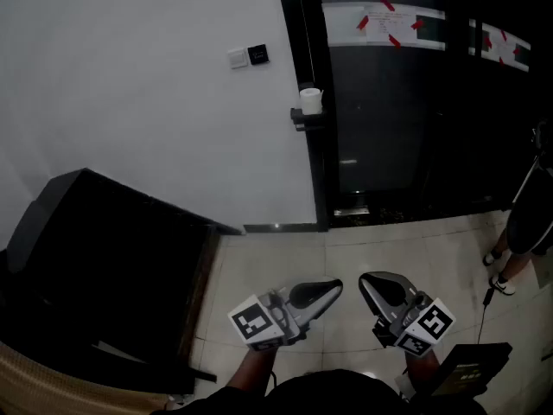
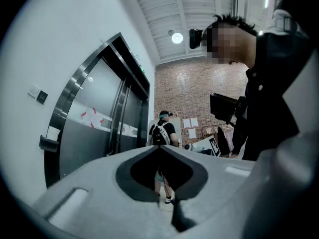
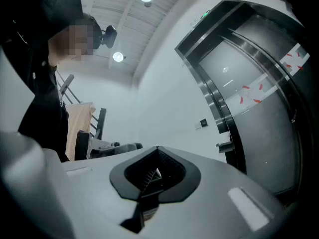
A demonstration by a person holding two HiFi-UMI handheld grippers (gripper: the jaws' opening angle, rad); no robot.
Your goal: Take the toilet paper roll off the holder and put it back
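A white toilet paper roll (image 1: 311, 99) stands upright on a small dark holder (image 1: 304, 119) fixed at the edge of the white wall beside the dark lift door. Both sit far ahead of me and well above the grippers. The left gripper view shows the roll (image 2: 53, 132) and the holder (image 2: 48, 144) at its far left. In the right gripper view the holder (image 3: 225, 146) is small and distant. My left gripper (image 1: 333, 287) and right gripper (image 1: 367, 282) are held low over the tiled floor, side by side. Both are shut and hold nothing.
A large black cabinet (image 1: 104, 266) fills the left, close to the left gripper. Wall switches (image 1: 248, 56) are left of the holder. The lift door (image 1: 406, 102) carries papers with red tape. A person (image 1: 523, 227) stands at the right edge. A dark tablet-like thing (image 1: 471, 368) is by my right forearm.
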